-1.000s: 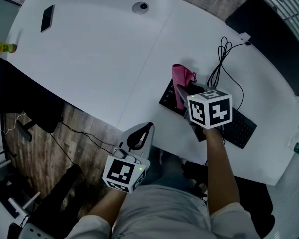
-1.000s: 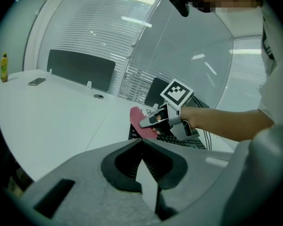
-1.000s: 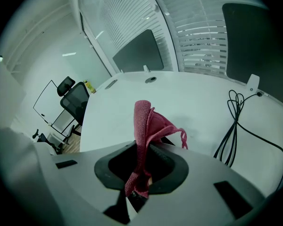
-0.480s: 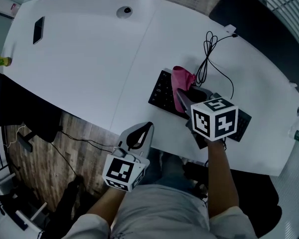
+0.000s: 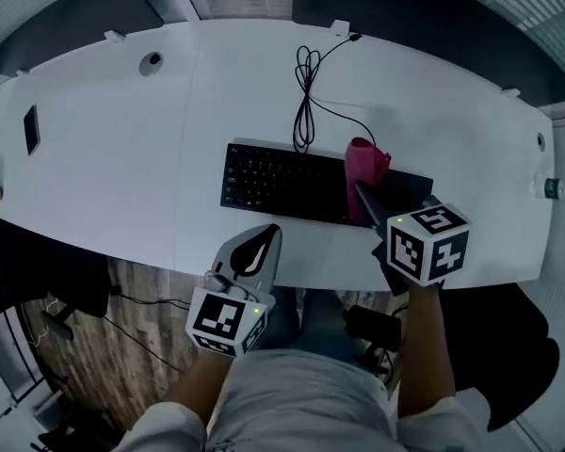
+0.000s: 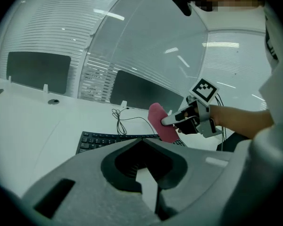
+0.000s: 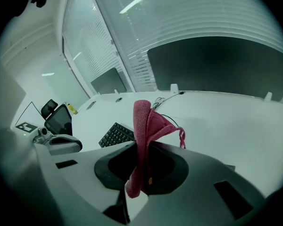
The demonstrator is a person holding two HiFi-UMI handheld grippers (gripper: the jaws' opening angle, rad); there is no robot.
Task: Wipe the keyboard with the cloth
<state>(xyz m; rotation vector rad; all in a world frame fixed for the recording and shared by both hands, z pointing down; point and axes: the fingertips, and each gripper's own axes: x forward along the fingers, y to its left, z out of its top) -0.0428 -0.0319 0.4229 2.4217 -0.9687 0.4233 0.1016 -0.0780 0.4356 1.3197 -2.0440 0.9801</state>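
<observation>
- Rightward went the cloth (image 5: 365, 163) over the last second: it started near the left end of the keyboard (image 5: 282, 182) and ended above its right part, while the head view swung until the keyboard lay level across the desk (image 5: 122, 186).
- Far left, a phone (image 5: 30, 130) lay flat on the desk, well apart from the action.
- Next along, the left tongs (image 5: 254, 252) hung off the desk's near edge, short of the keyboard. Their own view showed the jaws together with nothing between them (image 6: 142, 147).
- In the middle, the black keyboard sat bare along its left and centre, and its cable (image 5: 306, 92) coiled away behind it.
- Right of centre, the pink cloth stood up in a bunch over the right-hand keys. Its lower end seemed to meet them, though contact was hard to confirm.
- Furthest right, the right tongs (image 5: 369, 198) were clamped on that cloth, which ran down through the jaws in their own view (image 7: 141, 147).
- As a judgement, the wipe was well under way. The last stretch at the right end looked left to do, and whether the left keys were properly covered could not be read.
</observation>
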